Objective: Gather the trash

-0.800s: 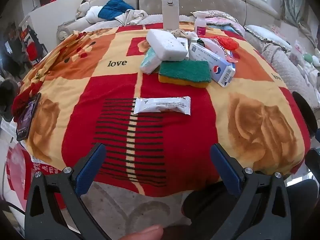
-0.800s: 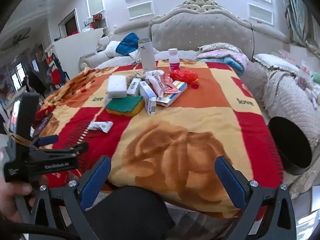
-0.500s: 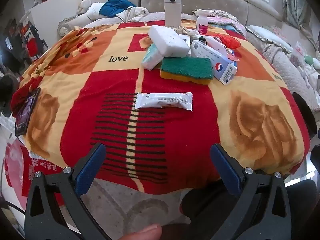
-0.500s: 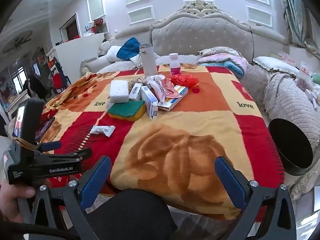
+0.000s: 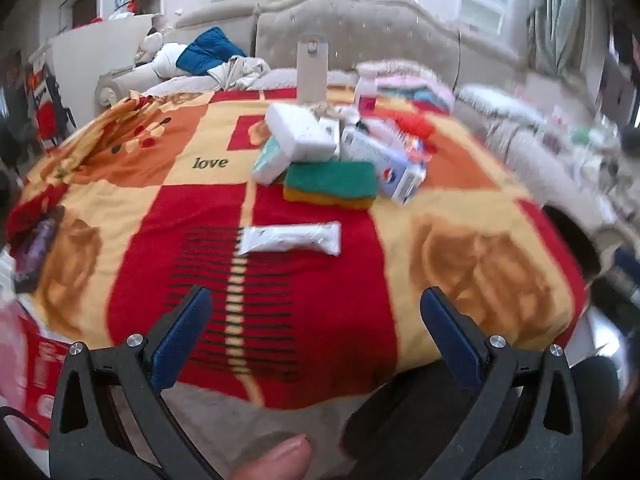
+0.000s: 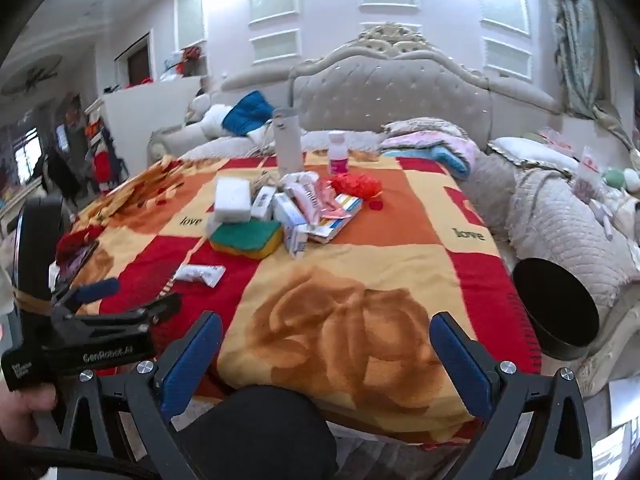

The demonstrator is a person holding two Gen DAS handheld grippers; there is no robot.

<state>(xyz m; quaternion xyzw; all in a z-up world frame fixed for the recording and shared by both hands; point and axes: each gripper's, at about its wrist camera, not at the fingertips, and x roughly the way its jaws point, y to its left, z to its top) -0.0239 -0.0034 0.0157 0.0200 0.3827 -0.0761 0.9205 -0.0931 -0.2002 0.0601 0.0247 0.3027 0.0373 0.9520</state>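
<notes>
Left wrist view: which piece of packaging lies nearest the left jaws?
The flat white plastic wrapper, lying alone on the red square of the blanket. The other boxes and packets sit heaped farther back, behind the green-and-yellow sponge.

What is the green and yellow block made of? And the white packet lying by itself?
The green and yellow block looks like a scrubbing sponge: a rough, matte green pad on soft yellow foam. The white packet seems to be thin plastic film: it shines slightly and its ends are crimped flat, though the picture is blurred.
</notes>
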